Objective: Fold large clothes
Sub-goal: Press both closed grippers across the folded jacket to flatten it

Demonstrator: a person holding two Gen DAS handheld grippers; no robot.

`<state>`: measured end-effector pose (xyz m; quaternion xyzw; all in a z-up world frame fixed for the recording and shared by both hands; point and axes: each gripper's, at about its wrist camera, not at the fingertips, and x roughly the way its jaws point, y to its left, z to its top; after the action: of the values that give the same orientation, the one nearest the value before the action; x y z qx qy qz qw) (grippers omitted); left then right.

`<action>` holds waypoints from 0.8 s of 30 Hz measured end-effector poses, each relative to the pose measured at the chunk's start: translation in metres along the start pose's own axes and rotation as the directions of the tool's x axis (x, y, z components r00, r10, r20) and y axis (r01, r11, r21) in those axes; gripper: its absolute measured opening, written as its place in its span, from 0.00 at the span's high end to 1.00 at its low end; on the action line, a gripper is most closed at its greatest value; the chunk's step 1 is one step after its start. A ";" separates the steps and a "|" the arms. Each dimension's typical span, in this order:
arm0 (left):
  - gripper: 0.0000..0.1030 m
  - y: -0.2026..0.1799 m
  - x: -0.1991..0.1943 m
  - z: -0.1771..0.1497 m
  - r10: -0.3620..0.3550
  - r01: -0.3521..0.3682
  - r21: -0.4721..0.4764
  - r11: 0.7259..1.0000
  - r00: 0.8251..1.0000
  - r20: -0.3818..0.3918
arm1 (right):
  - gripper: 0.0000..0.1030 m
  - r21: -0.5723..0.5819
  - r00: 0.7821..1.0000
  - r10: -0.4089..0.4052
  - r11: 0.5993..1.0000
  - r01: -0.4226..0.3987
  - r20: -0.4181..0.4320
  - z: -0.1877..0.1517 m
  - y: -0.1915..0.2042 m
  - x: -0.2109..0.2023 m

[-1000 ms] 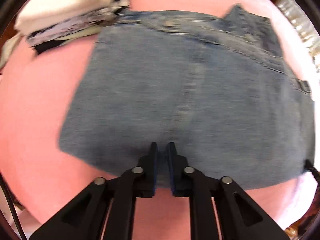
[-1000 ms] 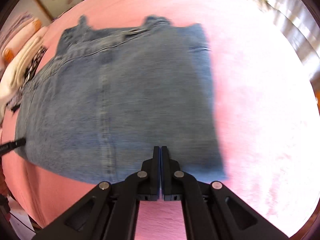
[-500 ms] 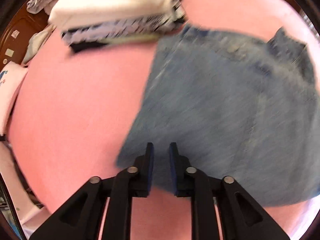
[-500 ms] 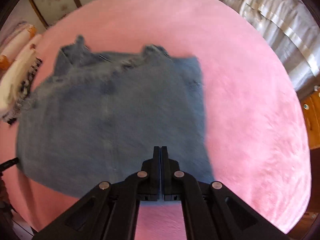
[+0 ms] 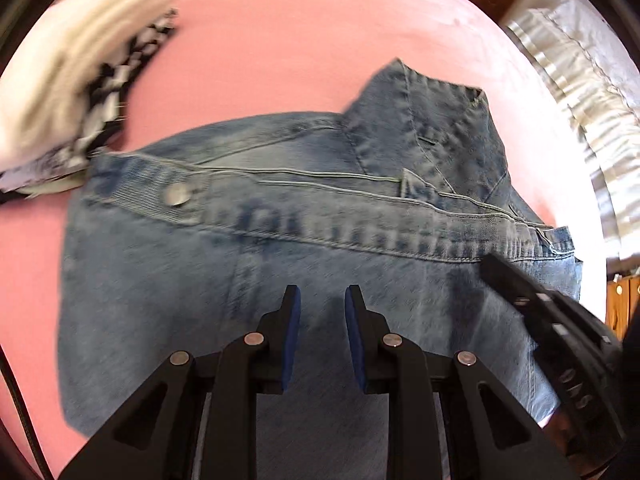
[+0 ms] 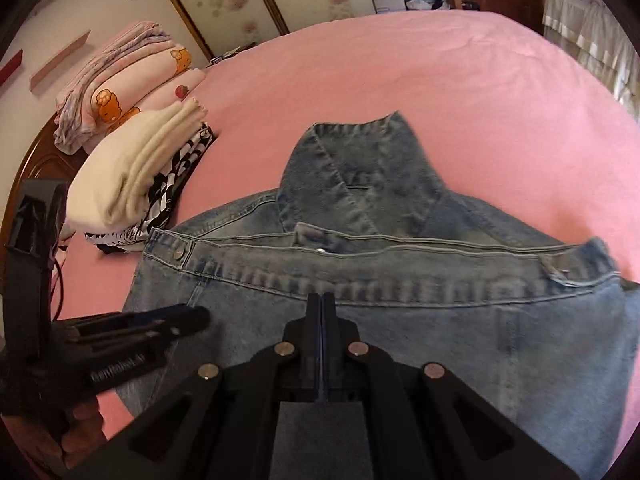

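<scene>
A folded denim jacket (image 6: pixel 360 280) lies on a pink bed (image 6: pixel 440 92), collar at the far side. The left tool (image 5: pixel 319 300) hovers above it with fingers apart; the right tool (image 6: pixel 321 300) is pressed together, seemingly pinching denim. Folded clothes (image 6: pixel 132 172) sit far left, bare pink bedding to the right.

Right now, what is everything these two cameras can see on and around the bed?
Denim jacket: one, faded blue, folded on the bed, collar pointing away.
Bed cover: one, pink, under everything.
Clothes stack: one, cream on top, black-and-white pieces beneath, left of the jacket.
Bedding pile: one, pink with cartoon prints, beyond the clothes stack.
Curtain: white, far right.
Left gripper: black with blue pads, open, over the jacket.
Right gripper: black, shut, at the jacket's near part.
</scene>
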<state>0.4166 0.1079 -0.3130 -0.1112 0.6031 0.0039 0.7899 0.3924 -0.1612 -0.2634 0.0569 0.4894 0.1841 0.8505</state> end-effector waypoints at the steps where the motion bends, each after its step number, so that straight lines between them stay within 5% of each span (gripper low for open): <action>1: 0.80 -0.004 0.005 -0.001 0.001 -0.001 0.002 1.000 1.000 -0.007 | 1.00 0.015 1.000 0.019 1.000 -0.019 -0.010 0.002 -0.002 0.010; 12: 0.81 0.027 0.014 0.012 0.026 -0.024 -0.066 0.998 0.999 0.026 | 1.00 0.071 0.995 0.042 0.997 -0.035 -0.095 -0.004 -0.041 0.036; 18: 0.85 0.054 0.007 0.012 -0.043 0.048 -0.131 0.990 0.998 0.037 | 1.00 0.041 0.995 -0.016 0.999 0.020 -0.096 -0.008 -0.057 0.024; 24: 0.85 0.089 -0.009 0.001 -0.011 0.031 -0.234 0.972 0.996 0.084 | 1.00 0.016 0.990 -0.088 0.996 0.090 -0.107 -0.014 -0.072 0.013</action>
<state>0.4024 0.1958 -0.3198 -0.2101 0.5641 0.0715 0.7953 0.4051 -0.2238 -0.3006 0.0342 0.5379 0.1437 0.8299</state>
